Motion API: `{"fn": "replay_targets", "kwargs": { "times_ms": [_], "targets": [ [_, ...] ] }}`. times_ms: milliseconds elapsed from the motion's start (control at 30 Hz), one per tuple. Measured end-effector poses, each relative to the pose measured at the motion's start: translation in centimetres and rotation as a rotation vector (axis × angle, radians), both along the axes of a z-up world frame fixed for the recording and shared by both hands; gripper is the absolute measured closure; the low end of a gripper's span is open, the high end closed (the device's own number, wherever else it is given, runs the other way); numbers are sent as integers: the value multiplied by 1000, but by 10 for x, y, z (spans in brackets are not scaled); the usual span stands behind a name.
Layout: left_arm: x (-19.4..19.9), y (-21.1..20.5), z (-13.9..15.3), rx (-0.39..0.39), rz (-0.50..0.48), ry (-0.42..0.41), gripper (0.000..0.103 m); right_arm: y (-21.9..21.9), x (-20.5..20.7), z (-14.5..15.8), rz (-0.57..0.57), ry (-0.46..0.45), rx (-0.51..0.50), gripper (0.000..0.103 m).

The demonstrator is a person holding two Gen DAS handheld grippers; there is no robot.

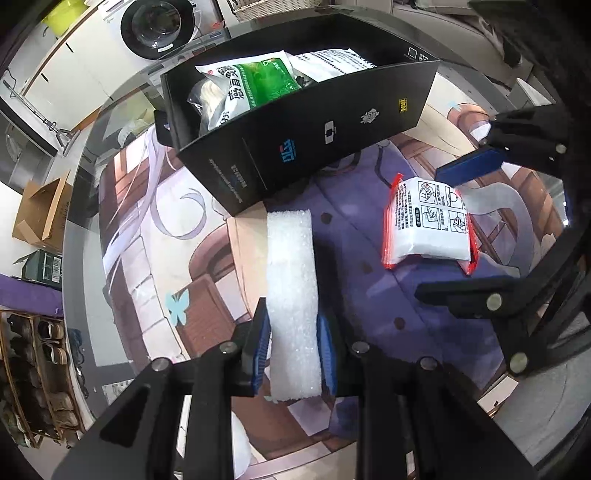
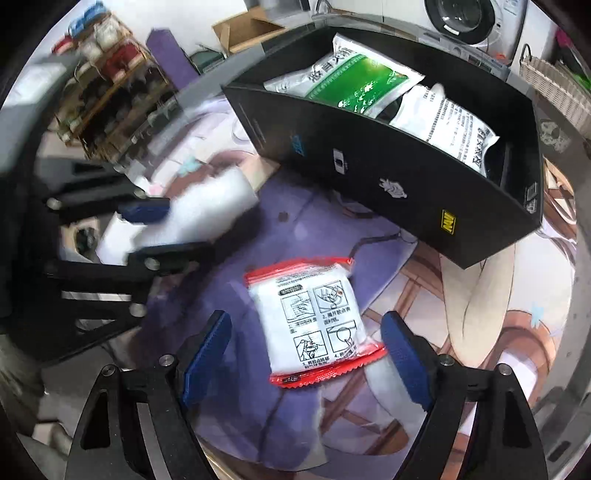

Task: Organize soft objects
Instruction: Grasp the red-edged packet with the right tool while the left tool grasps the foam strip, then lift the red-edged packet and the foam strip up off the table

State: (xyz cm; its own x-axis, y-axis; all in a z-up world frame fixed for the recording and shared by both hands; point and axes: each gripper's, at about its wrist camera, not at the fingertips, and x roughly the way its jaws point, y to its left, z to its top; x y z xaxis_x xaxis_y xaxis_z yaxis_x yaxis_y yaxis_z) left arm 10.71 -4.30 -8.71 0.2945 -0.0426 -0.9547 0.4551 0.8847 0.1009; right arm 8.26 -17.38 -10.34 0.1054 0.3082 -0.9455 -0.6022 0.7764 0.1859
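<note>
My left gripper [image 1: 293,349] is shut on a long white foam block [image 1: 291,291], held just in front of the black box [image 1: 332,147]. The box holds a green-and-white pouch [image 1: 255,86] and a white printed pouch [image 1: 332,62]. A red-edged white packet [image 2: 314,319] lies flat on the printed mat. My right gripper [image 2: 306,350] is open, its blue pads on either side of the packet's near end, above it. In the right wrist view the left gripper [image 2: 147,229] with the foam block [image 2: 207,210] shows blurred at the left.
The printed mat [image 1: 369,258] covers a round glass table [image 1: 79,206]. Off the table stand a washing machine [image 1: 159,27], a cardboard box [image 1: 44,214], a shoe rack [image 1: 33,373] and a wicker basket [image 2: 554,85].
</note>
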Motion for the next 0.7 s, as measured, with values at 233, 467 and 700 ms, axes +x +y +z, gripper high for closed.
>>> {"fn": "replay_targets", "kwargs": {
  "times_ms": [233,467,700],
  "targets": [
    [3,3,-2,-1,12,-13,63,1,-5,6,-3,-69,-6,18],
    [3,1,-3,-12,19,-10,74,24,-20,-7,97,-201,-138,50],
    [2,0,-1,-12,11,-14,83,28,-36,-3,142,-228,-115,58]
  ]
}}
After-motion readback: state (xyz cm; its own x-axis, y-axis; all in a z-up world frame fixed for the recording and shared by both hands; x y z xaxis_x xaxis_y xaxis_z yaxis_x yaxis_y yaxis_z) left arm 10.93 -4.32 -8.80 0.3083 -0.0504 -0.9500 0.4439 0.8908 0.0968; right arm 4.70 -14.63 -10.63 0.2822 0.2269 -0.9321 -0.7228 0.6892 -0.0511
